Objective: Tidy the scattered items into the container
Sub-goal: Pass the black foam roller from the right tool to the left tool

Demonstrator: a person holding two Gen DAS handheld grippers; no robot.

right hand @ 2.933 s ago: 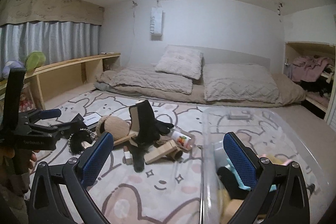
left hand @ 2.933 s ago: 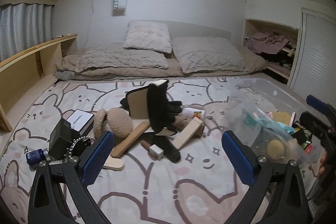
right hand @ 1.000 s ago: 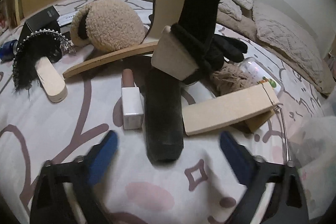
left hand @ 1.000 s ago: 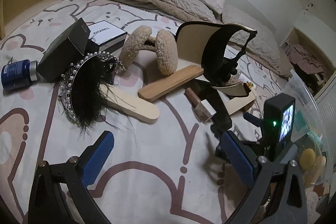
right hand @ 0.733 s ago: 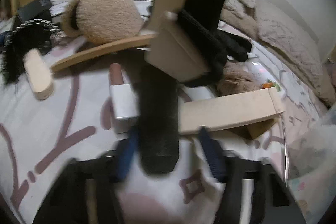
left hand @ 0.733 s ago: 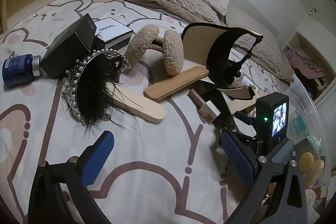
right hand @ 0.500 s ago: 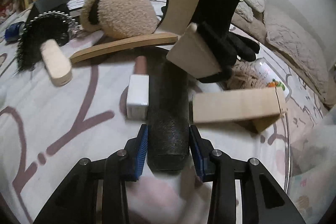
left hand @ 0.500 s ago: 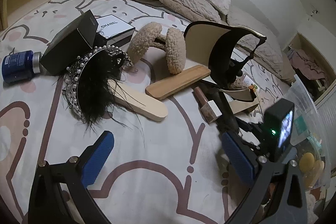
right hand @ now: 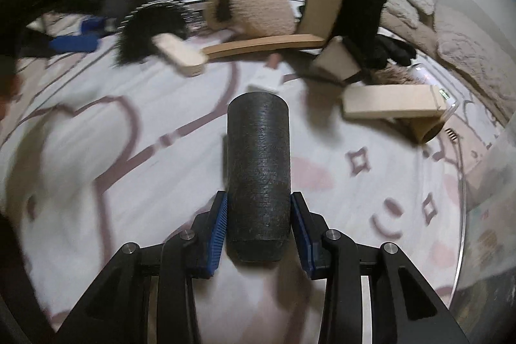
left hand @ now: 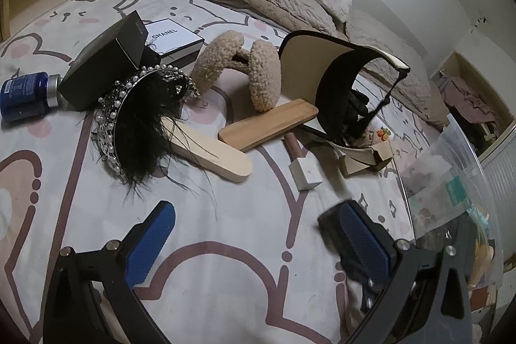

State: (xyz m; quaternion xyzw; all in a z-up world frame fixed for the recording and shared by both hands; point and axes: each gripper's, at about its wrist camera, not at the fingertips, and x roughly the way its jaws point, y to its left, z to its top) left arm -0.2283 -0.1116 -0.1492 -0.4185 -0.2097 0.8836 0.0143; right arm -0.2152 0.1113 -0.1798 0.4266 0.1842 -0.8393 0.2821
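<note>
Far left on the bunny-print bedspread (left hand: 225, 231): a blue jar (left hand: 25, 95) lying on its side, touching a tilted black box (left hand: 106, 63), with a white Chanel box (left hand: 174, 37) just behind. Next along, a pearl-trimmed black feather headband (left hand: 142, 118) draped over a pale wooden paddle (left hand: 213, 153), then fuzzy beige earmuffs (left hand: 245, 70) resting against a darker wooden board (left hand: 267, 124). Further right, a beige visor with a black strap (left hand: 335, 70) standing upright, a small white-capped bottle (left hand: 300, 163) lying flat in front of it, and a tan cardboard box (left hand: 367, 160) at its base. At the right edge, the clear plastic container (left hand: 464, 157), already holding mixed items, blurred through the wall. In the foreground of the left wrist view, left gripper (left hand: 258, 240) with blue pads spread wide apart over bare bedspread, nothing between them. In the right wrist view, right gripper (right hand: 258, 224) clamped on the near end of a black cylinder (right hand: 258, 163), lifted off the bedspread and pointing away from the camera, well short of the container at the frame's right edge (right hand: 483, 199).
</note>
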